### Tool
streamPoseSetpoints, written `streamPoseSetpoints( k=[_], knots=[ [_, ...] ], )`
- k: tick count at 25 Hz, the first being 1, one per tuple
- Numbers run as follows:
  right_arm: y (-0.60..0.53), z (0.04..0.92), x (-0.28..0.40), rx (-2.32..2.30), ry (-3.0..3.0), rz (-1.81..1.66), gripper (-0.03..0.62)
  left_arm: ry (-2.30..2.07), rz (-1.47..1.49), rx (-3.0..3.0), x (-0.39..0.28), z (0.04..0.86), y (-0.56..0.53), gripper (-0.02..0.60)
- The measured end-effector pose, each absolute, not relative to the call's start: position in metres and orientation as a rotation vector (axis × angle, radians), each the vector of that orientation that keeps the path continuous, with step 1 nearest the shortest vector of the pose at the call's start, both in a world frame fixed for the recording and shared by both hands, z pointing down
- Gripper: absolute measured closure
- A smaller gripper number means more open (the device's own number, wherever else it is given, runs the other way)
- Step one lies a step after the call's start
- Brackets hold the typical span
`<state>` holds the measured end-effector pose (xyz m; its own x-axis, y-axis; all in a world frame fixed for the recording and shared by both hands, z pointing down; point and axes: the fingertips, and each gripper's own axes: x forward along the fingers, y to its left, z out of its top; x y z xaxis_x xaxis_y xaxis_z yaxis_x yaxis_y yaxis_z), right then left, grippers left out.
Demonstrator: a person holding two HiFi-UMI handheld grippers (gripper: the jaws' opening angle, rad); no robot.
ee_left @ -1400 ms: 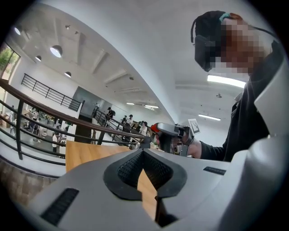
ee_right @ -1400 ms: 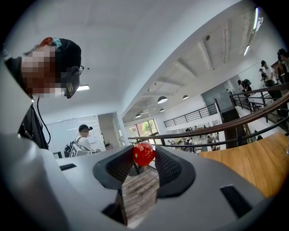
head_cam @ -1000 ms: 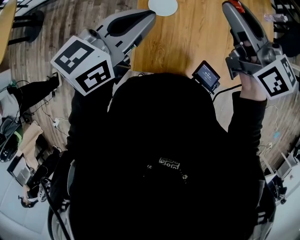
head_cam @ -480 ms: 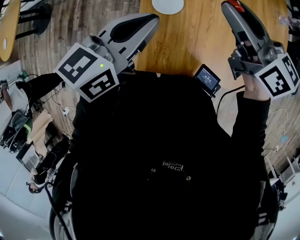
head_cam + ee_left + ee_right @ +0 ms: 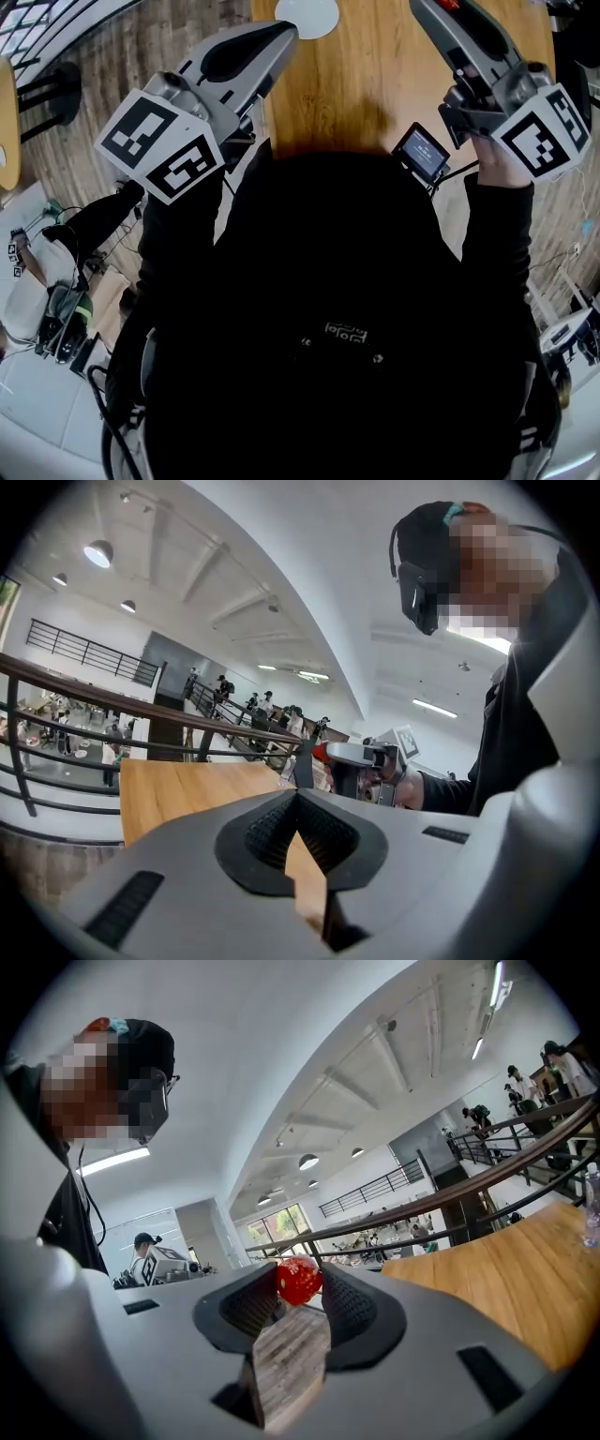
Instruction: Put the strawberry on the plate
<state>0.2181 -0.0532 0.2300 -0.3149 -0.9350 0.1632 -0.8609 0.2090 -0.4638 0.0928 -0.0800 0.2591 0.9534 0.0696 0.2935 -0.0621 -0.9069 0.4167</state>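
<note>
My right gripper (image 5: 299,1283) is shut on a red strawberry (image 5: 299,1280), pinched at the tips of its ribbed pads. In the head view this gripper (image 5: 439,6) hangs over the wooden table (image 5: 375,84) at the top right, and the strawberry (image 5: 450,3) is half cut off by the frame's top edge. A white plate (image 5: 307,13) lies on the table at the top middle, partly cropped. My left gripper (image 5: 291,32) hovers just left of and below the plate; in its own view the left gripper (image 5: 298,795) has its jaws shut with nothing between them.
A small device with a screen (image 5: 421,152) and its cable sit at the table's near edge. The person's black torso (image 5: 337,328) fills the lower head view. A clear bottle (image 5: 591,1208) stands at the table's far right. A railing (image 5: 141,738) runs beyond the table.
In the head view both grippers have drifted left, and the right one with the strawberry has slid toward the top edge. The plate sits higher in the frame.
</note>
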Motion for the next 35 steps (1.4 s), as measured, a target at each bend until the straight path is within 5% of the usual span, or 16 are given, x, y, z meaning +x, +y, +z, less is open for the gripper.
streamPoseSetpoints(
  k=[35],
  knots=[
    [-0.057,0.246,0.224,-1.819,2.345,-0.756,0.437,0.042,0.362,2.642,0.092,0.269,-0.072,0.583]
  ],
)
